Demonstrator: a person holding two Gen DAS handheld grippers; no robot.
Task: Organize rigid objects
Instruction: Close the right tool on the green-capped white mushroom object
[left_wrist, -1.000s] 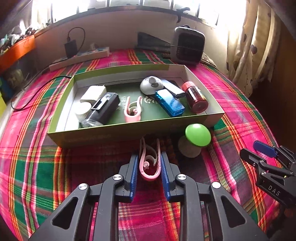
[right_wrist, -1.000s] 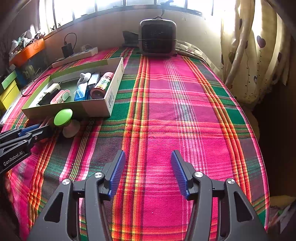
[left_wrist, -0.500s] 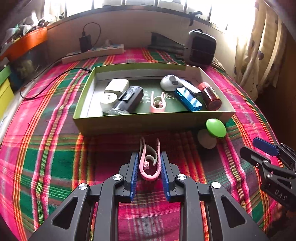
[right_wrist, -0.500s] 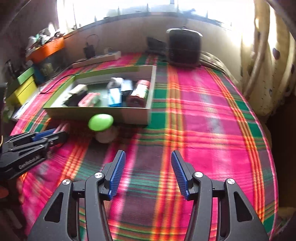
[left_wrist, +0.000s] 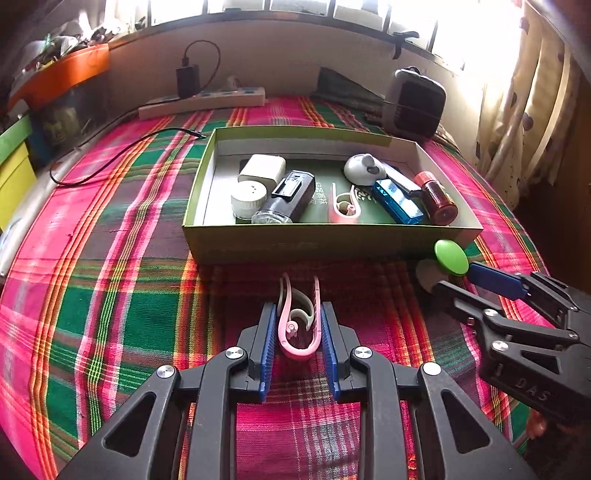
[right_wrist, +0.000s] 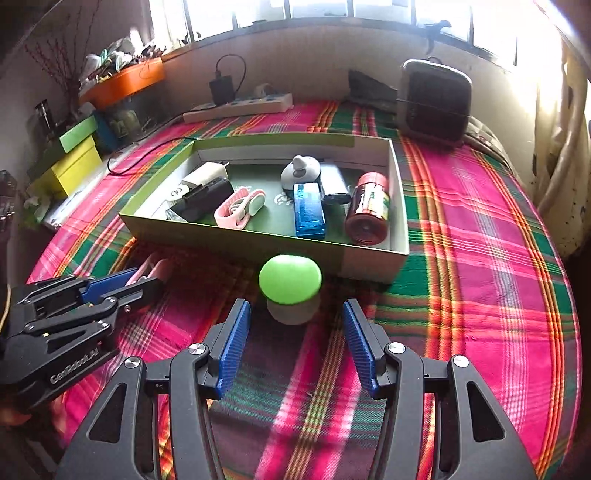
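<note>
My left gripper (left_wrist: 298, 310) is shut on a pink clip (left_wrist: 298, 325), held just in front of the green cardboard box (left_wrist: 325, 243). The box holds a second pink clip (left_wrist: 343, 205), a blue case (left_wrist: 397, 201), a red jar (left_wrist: 437, 199), a black device (left_wrist: 291, 199), white pieces and a grey mouse-like item (left_wrist: 364, 170). My right gripper (right_wrist: 293, 321) is open, its pads either side of a green-capped white mushroom-shaped object (right_wrist: 290, 286) that stands on the cloth before the box's near wall (right_wrist: 369, 264). The left gripper also shows in the right wrist view (right_wrist: 140, 278).
The surface is a pink and green plaid cloth (left_wrist: 110, 258). A dark heater (right_wrist: 436, 103) stands behind the box, with a power strip (right_wrist: 240, 105) and a cable (left_wrist: 110, 155) at the back left. Yellow and green boxes (right_wrist: 74, 155) sit at the left edge. Curtains hang on the right.
My right gripper has swung left and forward, so that the green-capped object now lies between its open fingers. My left gripper has drifted left, still holding the pink clip.
</note>
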